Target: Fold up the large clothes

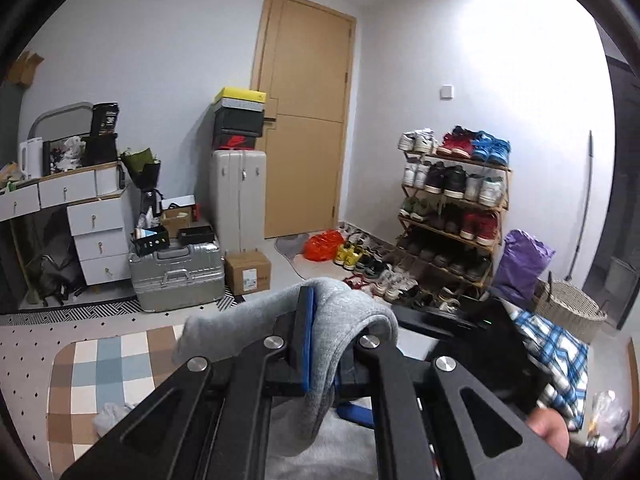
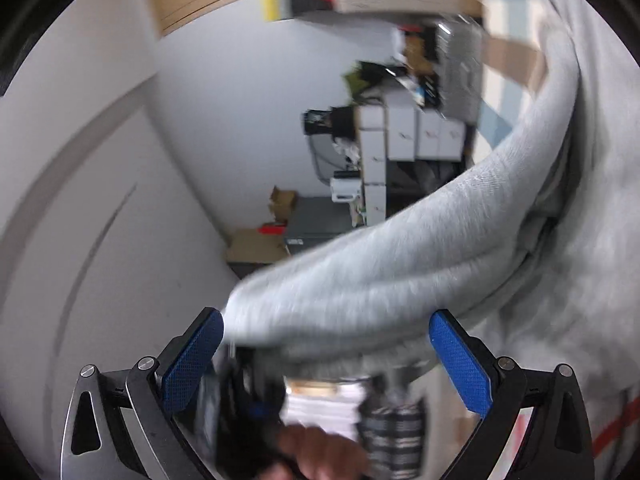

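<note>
We find the left gripper point(image 1: 316, 332) raised above the floor with its jaws closed tight on a fold of the grey sweatshirt point(image 1: 352, 320); the cloth drapes over the blue pad point(image 1: 307, 340) and hangs down between the black linkage arms. In the right wrist view the right gripper point(image 2: 326, 354) stands with its jaws wide apart, the two blue pads point(image 2: 192, 360) well separated and pressing on nothing. We note the same grey sweatshirt point(image 2: 400, 276) stretched as a thick roll across that view, just beyond the open fingertips and running up the right edge; the picture is blurred and rolled sideways, so we cannot tell whether cloth touches either pad. A hand point(image 2: 320, 452) shows low in that view, blurred. Beyond the left gripper we record a checked rug point(image 1: 104, 368), a silver suitcase point(image 1: 176, 276), a white drawer unit point(image 1: 96, 236), a wooden door point(image 1: 308, 116), a shoe rack point(image 1: 456, 208) and a plaid garment point(image 1: 556, 356) beside a wicker basket point(image 1: 572, 308).
</note>
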Available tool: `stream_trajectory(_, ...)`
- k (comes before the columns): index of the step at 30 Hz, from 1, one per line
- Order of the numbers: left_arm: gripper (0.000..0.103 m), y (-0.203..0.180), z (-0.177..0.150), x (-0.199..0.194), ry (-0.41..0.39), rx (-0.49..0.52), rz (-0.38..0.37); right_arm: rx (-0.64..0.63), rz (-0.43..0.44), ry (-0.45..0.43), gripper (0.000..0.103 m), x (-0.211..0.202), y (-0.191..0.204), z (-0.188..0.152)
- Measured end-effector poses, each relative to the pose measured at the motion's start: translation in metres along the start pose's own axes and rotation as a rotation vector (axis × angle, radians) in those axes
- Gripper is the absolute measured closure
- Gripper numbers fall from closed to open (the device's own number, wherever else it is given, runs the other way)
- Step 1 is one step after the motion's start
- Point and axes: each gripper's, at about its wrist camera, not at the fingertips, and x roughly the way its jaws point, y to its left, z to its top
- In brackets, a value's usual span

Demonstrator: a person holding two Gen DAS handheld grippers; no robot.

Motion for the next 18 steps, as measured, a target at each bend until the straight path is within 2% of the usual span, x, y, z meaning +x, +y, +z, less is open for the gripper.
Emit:
stream_trajectory(2, 0.1, -0.004, -0.004, -0.003, 0.0, 0.02, -0.021, 0.029, -0.059, 0.033, 0.0, 0.015, -0.003, -0.003)
stream_trajectory(4, 0.1, -0.008, -0.01, -0.005, -0.001, 0.04, -0.04, 0.026, -0.068, 0.049, 0.0, 0.021, 0.0, -0.003)
stream_trajectory(7, 0.1, -0.015, -0.02, -0.008, 0.002, 0.086, -0.048, -0.061, -0.088, 0.037, 0.0, 0.022, 0.021, -0.007)
stream_trajectory(9, 0.1, -0.016, -0.026, -0.011, 0.01, 0.106, -0.055, -0.201, -0.171, 0.027, 0.022, 0.02, 0.041, -0.017)
stream_trajectory(10, 0.1, -0.014, -0.029, -0.013, 0.018, 0.102, -0.067, -0.255, -0.197, 0.035, 0.05, 0.019, 0.047, -0.023)
stream_trajectory(11, 0.1, -0.012, -0.031, -0.015, 0.031, 0.086, -0.089, -0.288, -0.2, 0.067, 0.066, 0.016, 0.052, -0.029)
stream_trajectory(12, 0.1, -0.008, -0.035, -0.018, 0.046, 0.065, -0.114, -0.294, -0.2, 0.081, 0.069, 0.013, 0.051, -0.034)
stream_trajectory(14, 0.098, -0.002, -0.046, -0.026, 0.084, 0.009, -0.189, -0.326, -0.209, 0.102, 0.083, -0.003, 0.048, -0.05)
stream_trajectory(16, 0.095, 0.001, -0.06, -0.033, 0.114, -0.044, -0.234, -0.352, -0.215, 0.138, 0.089, -0.016, 0.036, -0.068)
stream_trajectory(18, 0.095, 0.0, -0.078, -0.037, 0.153, -0.089, -0.269, -0.334, -0.234, 0.19, 0.089, -0.026, 0.015, -0.087)
